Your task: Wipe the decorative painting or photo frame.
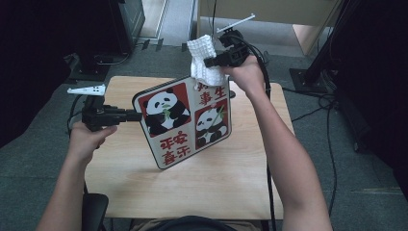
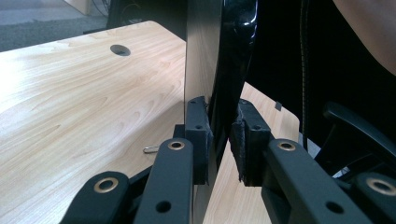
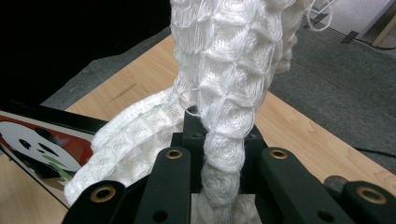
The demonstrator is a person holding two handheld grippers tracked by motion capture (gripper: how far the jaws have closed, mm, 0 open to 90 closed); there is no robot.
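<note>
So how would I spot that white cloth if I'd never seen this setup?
Start at the wooden table and the panda board held tilted above it. At the board's top far corner, the right gripper is shut on the white cloth. It is soft, bunched and waffle-knit, unlike the flat, stiff, printed board.

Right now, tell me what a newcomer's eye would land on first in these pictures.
The glossy rectangular panda board with red Chinese characters draws the eye first: it is held tilted above the middle of the light wooden table, its left edge clamped by the left gripper. Next is the white waffle-weave cloth, pinched in the right gripper and pressed against the board's top right corner.
</note>
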